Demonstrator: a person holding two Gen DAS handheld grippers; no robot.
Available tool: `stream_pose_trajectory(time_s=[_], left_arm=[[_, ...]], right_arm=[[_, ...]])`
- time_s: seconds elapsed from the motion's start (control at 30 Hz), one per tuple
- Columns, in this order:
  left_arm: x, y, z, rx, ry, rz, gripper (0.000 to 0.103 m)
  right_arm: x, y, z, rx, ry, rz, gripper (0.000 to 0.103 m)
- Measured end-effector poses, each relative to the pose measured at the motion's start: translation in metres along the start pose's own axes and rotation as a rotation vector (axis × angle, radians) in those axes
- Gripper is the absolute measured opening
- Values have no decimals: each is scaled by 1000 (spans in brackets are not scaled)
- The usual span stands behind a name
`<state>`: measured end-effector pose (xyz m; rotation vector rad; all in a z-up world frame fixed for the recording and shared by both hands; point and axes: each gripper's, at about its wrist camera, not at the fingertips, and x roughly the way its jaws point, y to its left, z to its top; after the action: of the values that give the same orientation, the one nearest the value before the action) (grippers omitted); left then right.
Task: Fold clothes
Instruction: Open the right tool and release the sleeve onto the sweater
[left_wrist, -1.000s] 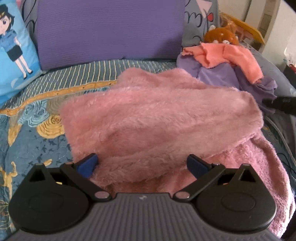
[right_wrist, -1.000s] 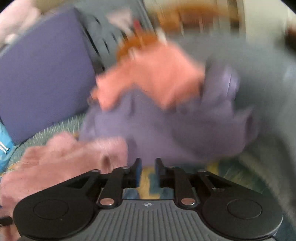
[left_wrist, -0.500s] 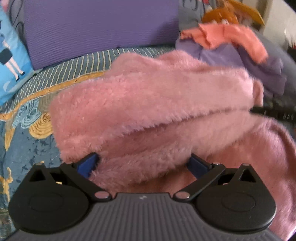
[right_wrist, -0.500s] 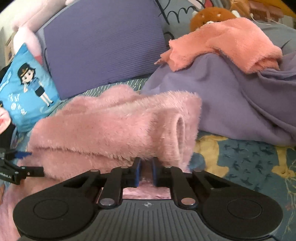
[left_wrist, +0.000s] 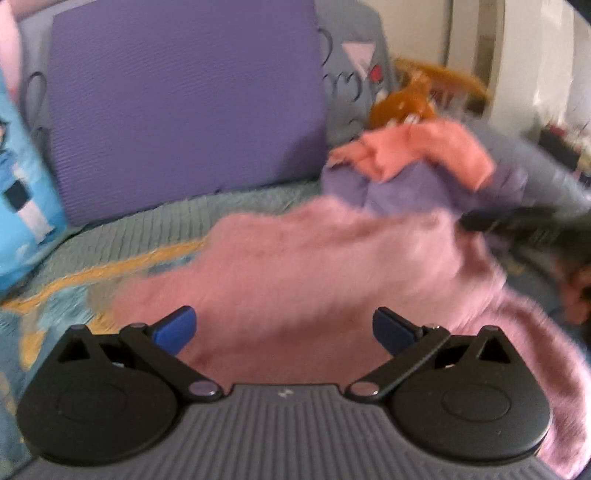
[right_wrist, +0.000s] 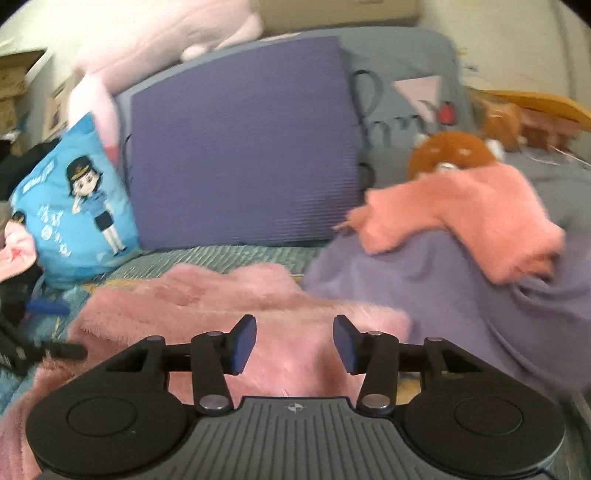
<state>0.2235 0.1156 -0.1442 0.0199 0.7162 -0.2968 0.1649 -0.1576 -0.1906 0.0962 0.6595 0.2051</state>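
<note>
A fluffy pink garment (left_wrist: 325, 266) lies folded on the patterned bedspread, and it shows too in the right wrist view as the pink garment (right_wrist: 236, 306). My left gripper (left_wrist: 284, 328) hovers over its near edge, open, with nothing between the blue pads. My right gripper (right_wrist: 293, 343) is open above the garment's right end, its pads apart and holding nothing. The right gripper appears as a dark blurred shape (left_wrist: 517, 221) at the garment's far right in the left wrist view. The picture is motion-blurred.
A purple garment (right_wrist: 461, 295) with a salmon fleece piece (right_wrist: 480, 210) on it is heaped to the right. A big purple cushion (left_wrist: 184, 103), a blue cartoon pillow (right_wrist: 77, 203) and an orange plush toy (right_wrist: 450, 151) line the back.
The right gripper has gone from shut to open and let the pink garment go. The raised fold has dropped flat. Both cameras have pulled back and tilted up.
</note>
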Motion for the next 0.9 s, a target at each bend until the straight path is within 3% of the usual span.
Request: stream_pose_trajectory(time_s=[0.07, 0.17, 0.37, 0.4, 0.5, 0.57, 0.63, 0.7, 0.73, 0.83, 0.9], left_arm=[[32, 5, 11, 15, 89, -7, 103], [78, 14, 8, 76, 224, 74, 103], [71, 22, 16, -2, 184, 26, 103], [62, 21, 18, 4, 149, 8, 103], [49, 13, 28, 20, 61, -44, 103], [73, 15, 30, 28, 125, 17, 103], [95, 22, 29, 12, 204, 72, 103], [103, 39, 24, -71, 249, 48, 103], [101, 46, 26, -113, 259, 41, 103], [71, 54, 47, -98, 153, 0, 103], [74, 61, 62, -81, 163, -42, 103]], right_arm=[[11, -2, 4, -14, 10, -8, 45], [27, -5, 11, -35, 24, -20, 42], [46, -10, 23, -56, 32, -50, 28], [40, -8, 24, -60, 13, -56, 28], [26, 16, 27, -142, -72, 6, 44], [23, 34, 29, -200, -105, 58, 47], [40, 48, 28, -269, -32, 93, 45], [58, 51, 26, -340, 51, 71, 45], [56, 48, 32, -335, 39, 84, 45], [49, 38, 50, -320, 4, 124, 44], [44, 32, 62, -311, -19, 150, 51]])
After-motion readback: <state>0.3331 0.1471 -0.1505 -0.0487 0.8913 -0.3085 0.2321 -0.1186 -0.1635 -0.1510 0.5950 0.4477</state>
